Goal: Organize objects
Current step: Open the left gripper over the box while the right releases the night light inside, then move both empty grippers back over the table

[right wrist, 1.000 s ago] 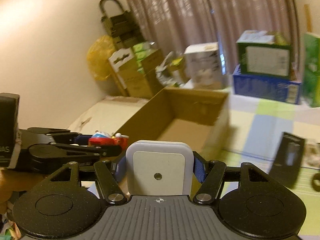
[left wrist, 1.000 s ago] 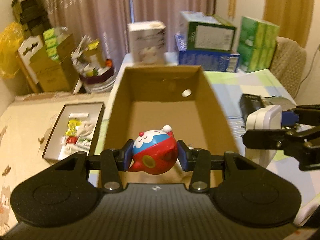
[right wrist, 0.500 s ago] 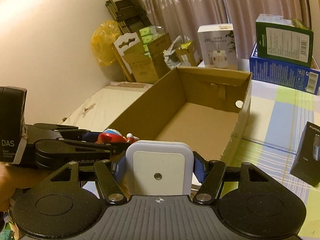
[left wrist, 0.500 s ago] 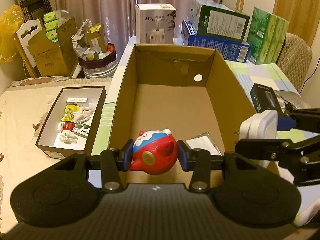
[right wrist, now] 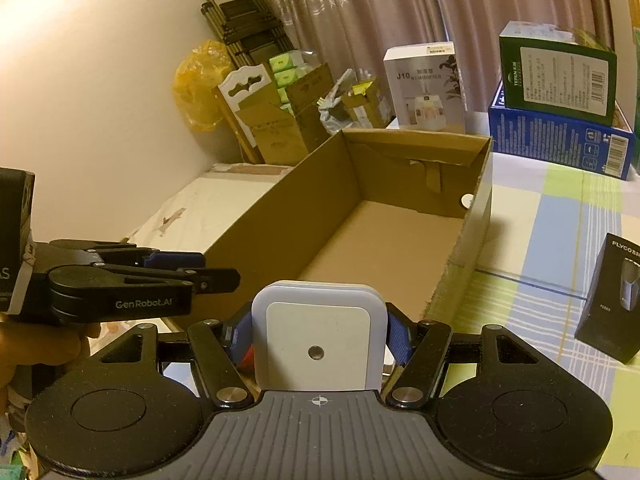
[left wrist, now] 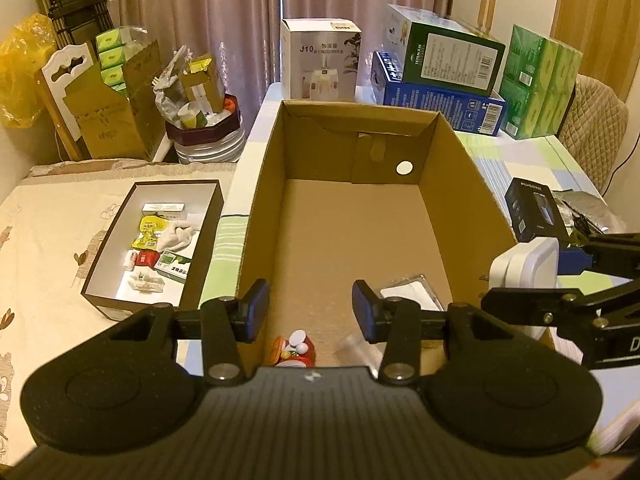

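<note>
Toy (left wrist: 294, 349), red and white, lies on the floor of the cardboard box (left wrist: 460, 184) at its near end, just below the left claw (left wrist: 307, 312), whose blue pads are spread wide with nothing between them. Beside the toy sit a clear packet (left wrist: 408, 293) and a clear piece of plastic, hard to make out. The right claw (right wrist: 320, 336) pinches a white square plug (right wrist: 319, 346) at the box's near right corner. Beyond, the box floor is bare up to its far wall. Right of the box, a black carton (right wrist: 612, 300) stands on the checked table (right wrist: 552, 216).
</note>
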Demonstrator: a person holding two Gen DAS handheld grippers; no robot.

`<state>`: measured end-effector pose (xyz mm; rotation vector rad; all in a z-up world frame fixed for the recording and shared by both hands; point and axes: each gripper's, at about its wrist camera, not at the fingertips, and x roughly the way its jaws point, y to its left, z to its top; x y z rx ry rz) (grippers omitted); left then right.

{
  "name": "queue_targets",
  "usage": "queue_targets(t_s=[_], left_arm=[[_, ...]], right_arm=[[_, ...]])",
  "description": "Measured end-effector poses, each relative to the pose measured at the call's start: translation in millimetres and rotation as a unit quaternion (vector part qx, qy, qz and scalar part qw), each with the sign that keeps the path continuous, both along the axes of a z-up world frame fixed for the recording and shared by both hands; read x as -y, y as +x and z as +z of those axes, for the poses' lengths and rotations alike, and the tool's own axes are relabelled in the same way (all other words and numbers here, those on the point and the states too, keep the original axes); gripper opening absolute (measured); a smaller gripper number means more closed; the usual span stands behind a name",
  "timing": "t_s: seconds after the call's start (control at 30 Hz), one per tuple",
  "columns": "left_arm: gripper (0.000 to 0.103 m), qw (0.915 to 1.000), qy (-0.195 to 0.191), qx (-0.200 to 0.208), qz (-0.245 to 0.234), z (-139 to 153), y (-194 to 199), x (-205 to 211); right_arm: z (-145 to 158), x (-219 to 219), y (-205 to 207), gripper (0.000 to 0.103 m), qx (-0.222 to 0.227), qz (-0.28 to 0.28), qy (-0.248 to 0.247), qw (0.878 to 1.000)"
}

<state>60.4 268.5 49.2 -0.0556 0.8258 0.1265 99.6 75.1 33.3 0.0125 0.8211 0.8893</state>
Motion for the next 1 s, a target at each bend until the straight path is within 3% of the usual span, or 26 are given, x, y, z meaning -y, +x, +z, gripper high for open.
queue_targets(t_s=[0.27, 0.37, 0.73, 1.0], left_arm=[[0.04, 1.0, -0.001, 0.002, 0.008, 2.2, -7.2, -3.4], [0.04, 0.9999, -0.005, 0.003, 0.012, 3.2, -10.3, -5.4], [0.041, 0.9997, -0.007, 0.018, 0.015, 14.6, -22.7, 7.1], [0.046, 0.9989, -0.014, 0.044, -0.005, 37.0, -26.8, 42.8]], right_arm=[[3.0, -2.0, -2.1, 0.065, 0.005, 0.0, 0.012, 1.0], [7.6, 3.2, -2.0, 0.081, 0.012, -0.01, 0.031, 0.999], [29.5, 32.3, -10.1, 0.082, 0.047, -0.03, 0.044, 0.997], [44.2, 92.1, -25.6, 0.082, 0.086, -0.084, 0.047, 0.992]])
